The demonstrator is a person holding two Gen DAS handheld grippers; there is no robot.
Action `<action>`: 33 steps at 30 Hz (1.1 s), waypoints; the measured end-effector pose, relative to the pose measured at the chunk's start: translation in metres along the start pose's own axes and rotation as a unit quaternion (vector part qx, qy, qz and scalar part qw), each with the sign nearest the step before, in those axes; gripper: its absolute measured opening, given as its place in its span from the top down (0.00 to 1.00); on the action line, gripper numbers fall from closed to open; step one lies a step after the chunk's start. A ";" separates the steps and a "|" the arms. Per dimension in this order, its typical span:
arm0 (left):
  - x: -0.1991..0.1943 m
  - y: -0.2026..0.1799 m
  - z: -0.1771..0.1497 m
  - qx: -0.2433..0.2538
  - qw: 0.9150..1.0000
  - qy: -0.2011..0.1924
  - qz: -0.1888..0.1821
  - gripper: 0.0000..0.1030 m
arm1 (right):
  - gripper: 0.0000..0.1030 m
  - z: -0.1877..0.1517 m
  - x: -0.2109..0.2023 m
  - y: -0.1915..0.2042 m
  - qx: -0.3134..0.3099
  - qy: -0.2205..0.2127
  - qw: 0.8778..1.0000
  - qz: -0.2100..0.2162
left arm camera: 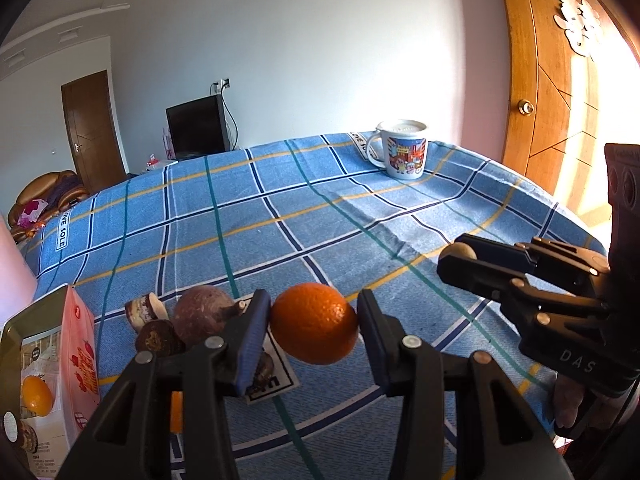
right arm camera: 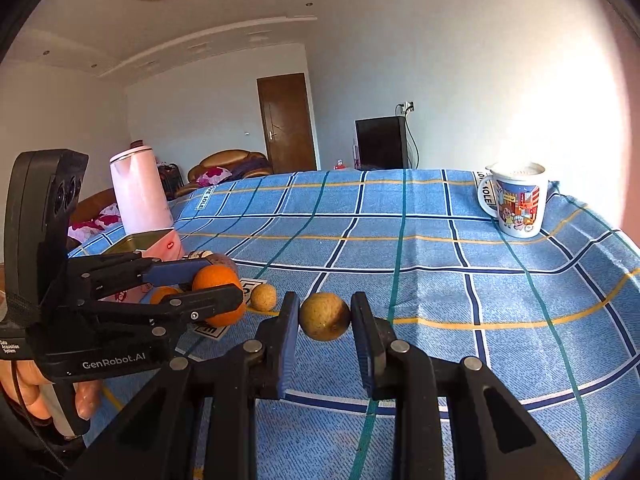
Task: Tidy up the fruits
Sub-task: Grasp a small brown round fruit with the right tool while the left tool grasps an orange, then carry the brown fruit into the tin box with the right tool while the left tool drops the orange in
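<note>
In the left wrist view my left gripper (left arm camera: 314, 326) is shut on an orange (left arm camera: 314, 330), with both blue pads pressing its sides just above the blue checked tablecloth (left arm camera: 280, 216). From the right wrist view the same left gripper (right arm camera: 222, 285) and its orange (right arm camera: 218, 280) show at the left. My right gripper (right arm camera: 325, 318) is shut on a small tan-brown round fruit (right arm camera: 325, 316); it appears in the left wrist view as the right gripper (left arm camera: 460, 252) with that fruit (left arm camera: 464, 249) at its tip. A second small tan fruit (right arm camera: 264, 297) lies on the cloth between the grippers.
Dark purple fruits (left arm camera: 200, 312) and cut pieces (left arm camera: 146, 310) lie left of the orange, beside a pink box (left arm camera: 80, 344). Another orange (right arm camera: 164, 294) sits behind the left gripper. A pink kettle (right arm camera: 138, 192) stands at the far left, a printed mug (right arm camera: 516, 204) at the far right.
</note>
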State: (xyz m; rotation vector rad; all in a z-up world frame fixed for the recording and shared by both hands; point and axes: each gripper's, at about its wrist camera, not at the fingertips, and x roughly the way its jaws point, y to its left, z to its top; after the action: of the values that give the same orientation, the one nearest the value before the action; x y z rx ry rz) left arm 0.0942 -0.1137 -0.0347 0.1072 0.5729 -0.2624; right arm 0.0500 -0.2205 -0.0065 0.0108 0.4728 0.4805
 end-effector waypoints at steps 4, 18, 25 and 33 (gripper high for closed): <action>-0.006 0.005 0.000 -0.010 1.000 -0.015 0.003 0.54 | 0.73 0.000 -0.003 0.000 -0.003 -0.011 1.000 -0.001; -0.020 0.006 -0.002 -0.014 0.998 -0.055 0.010 0.55 | 0.73 -0.002 -0.015 0.005 -0.014 -0.046 0.999 -0.003; -0.026 0.007 -0.003 -0.016 0.997 -0.071 0.011 0.54 | 0.73 -0.003 -0.019 0.006 -0.017 -0.058 0.998 -0.004; -0.032 0.007 -0.004 -0.015 0.996 -0.087 0.011 0.55 | 0.73 -0.006 -0.027 0.008 -0.025 -0.083 0.996 -0.006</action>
State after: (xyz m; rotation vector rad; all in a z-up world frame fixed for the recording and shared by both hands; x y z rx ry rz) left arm 0.0678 -0.0992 -0.0204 0.0606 0.4031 -0.2396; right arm 0.0226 -0.2259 0.0011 0.0004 0.2972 0.4755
